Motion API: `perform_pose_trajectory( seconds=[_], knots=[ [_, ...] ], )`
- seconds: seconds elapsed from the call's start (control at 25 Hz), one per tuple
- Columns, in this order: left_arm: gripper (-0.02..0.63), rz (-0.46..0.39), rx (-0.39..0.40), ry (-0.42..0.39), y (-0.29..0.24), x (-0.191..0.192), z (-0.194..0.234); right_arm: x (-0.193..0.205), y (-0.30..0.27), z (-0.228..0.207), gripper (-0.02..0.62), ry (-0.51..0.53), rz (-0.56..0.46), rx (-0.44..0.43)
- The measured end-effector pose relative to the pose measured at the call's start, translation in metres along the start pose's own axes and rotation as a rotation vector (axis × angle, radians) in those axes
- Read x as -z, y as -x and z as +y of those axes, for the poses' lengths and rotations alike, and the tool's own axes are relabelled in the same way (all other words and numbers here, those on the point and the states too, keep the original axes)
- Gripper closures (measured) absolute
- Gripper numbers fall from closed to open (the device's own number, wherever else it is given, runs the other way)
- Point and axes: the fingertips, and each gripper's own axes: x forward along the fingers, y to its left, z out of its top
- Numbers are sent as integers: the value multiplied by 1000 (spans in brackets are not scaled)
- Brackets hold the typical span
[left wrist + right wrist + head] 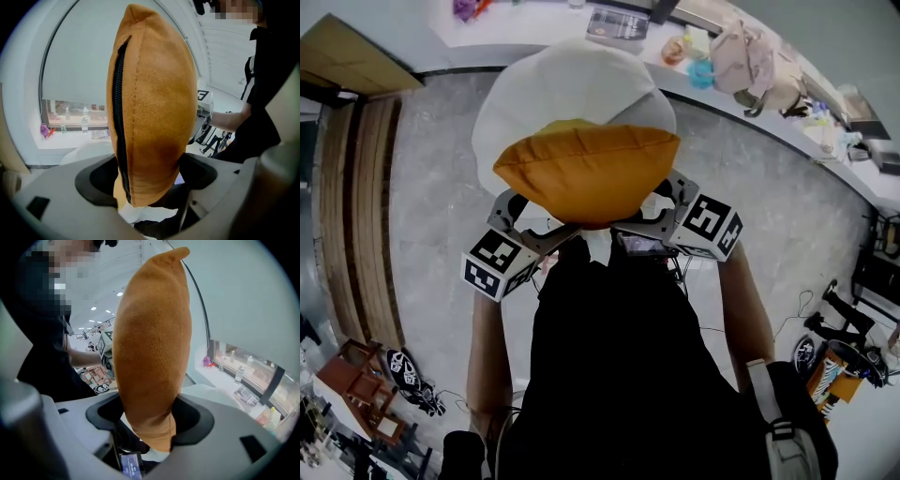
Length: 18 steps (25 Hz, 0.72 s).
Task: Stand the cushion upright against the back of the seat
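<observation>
An orange cushion (586, 169) hangs in the air in front of me, held from both sides, over a white rounded seat (572, 84). My left gripper (522, 217) is shut on the cushion's left end and my right gripper (668, 199) on its right end. The left gripper view has the cushion (154, 108) standing on edge between the jaws of the left gripper (150, 180), with its black zipper (119, 117) facing the camera. The right gripper view shows the cushion (152, 348) pinched in the right gripper (150, 420). The seat's white shell (84, 56) fills the background there.
A long white counter (769, 103) with bags, bottles and small items curves behind the seat. Wooden slats (361, 216) run along the left. A small wooden stool (361, 389) stands at lower left; cables and gear (834, 347) lie on the floor at right.
</observation>
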Motion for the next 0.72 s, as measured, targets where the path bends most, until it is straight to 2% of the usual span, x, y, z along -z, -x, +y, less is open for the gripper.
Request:
perform_pose_trajectory(
  seconds=[0.36, 0.72],
  knots=[
    [181, 29, -35, 26, -60, -35, 8, 15, 36, -61, 267, -7, 15, -45],
    [195, 130, -82, 61, -107, -27, 30, 47, 29, -107, 272, -28, 37, -33]
  ],
)
